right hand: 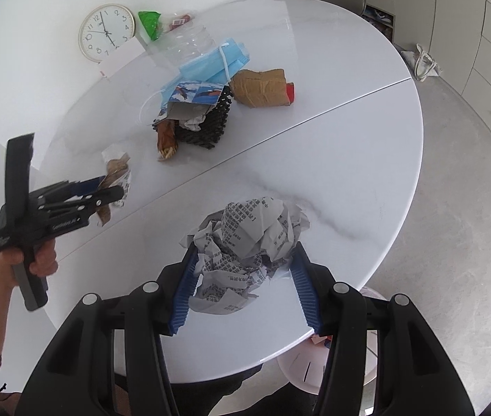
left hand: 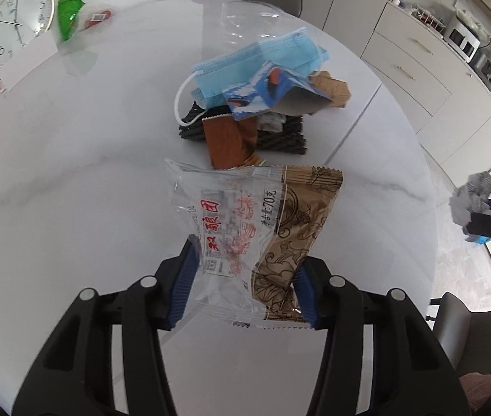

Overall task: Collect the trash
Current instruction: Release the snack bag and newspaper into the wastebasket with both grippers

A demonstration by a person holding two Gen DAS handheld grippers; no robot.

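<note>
While held above the white bench (left hand: 72,173), the left gripper (left hand: 242,284) pinches a snack wrapper (left hand: 252,228), clear and brown, between its blue pads. Right gripper (right hand: 245,284) grips a crumpled paper ball (right hand: 248,242) near the bench edge. Farther back, well apart from both, lies a trash pile: blue mask (left hand: 259,62), black mesh (left hand: 280,138), brown wrapper (left hand: 229,142). Clock (left hand: 16,24) and green packet (left hand: 68,14) sit at the far rim.

Each black tool (right hand: 242,277) has ribbed blue pads (right hand: 183,294) and silver screws.
</note>
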